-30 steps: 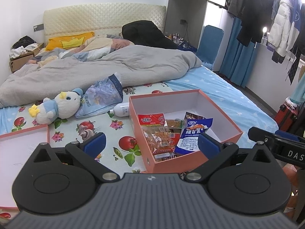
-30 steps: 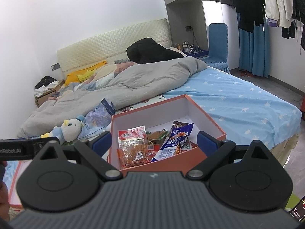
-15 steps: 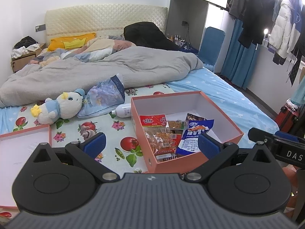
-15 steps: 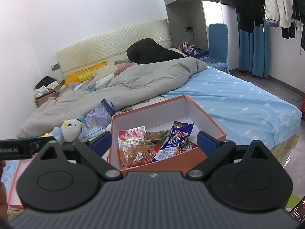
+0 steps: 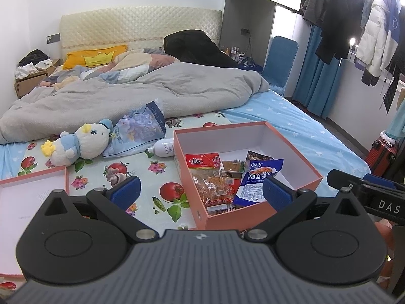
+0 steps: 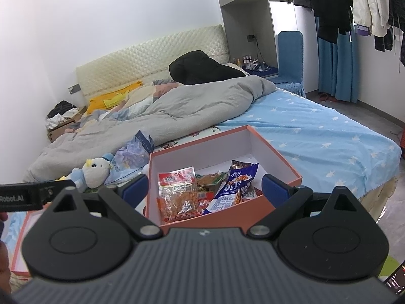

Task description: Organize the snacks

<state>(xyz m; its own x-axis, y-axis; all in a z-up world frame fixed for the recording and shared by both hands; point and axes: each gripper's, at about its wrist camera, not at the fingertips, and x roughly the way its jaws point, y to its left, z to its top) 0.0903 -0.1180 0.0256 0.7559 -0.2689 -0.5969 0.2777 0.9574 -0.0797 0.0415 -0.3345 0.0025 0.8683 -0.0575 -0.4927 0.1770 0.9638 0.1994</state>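
Both grippers hung above the near edge of the bed, jaws spread wide, nothing between the pads. Left gripper [image 5: 201,190] sat over the fruit-print cloth [image 5: 162,190], just left of the orange box [image 5: 255,215]; right gripper [image 6: 205,188] looked straight down into the same box from its near wall.

Snacks lay inside the box, bunched toward the near wall: a red-topped clear packet [image 5: 210,174] on the left, a blue-and-white packet [image 5: 258,181] leaning to its right, smaller brown packets [image 5: 231,166] between and behind them. Far half of the box floor was bare. Box lid [image 5: 27,192] lay open-side-up at the left near corner of the bed. Plush duck [image 5: 81,145], tissue pack [image 5: 138,129] and a white bottle [image 5: 163,148] lay beyond the box, not snacks.

Judgement: loading looked done or nearly so; step in hand was probably tidying the packets or fetching the lid.

Notes for doing it well:
- Packets are thin, slippery film. Pinch at a sealed edge, not the puffed middle.
- Blue packet rides up the near wall; lay it flat before any lid goes on.
- Lid is broad and shallow: take it by one wall, level, and use the other gripper to steady the box.
- Soft bedding gives, so the box may tip if pressed at one corner.
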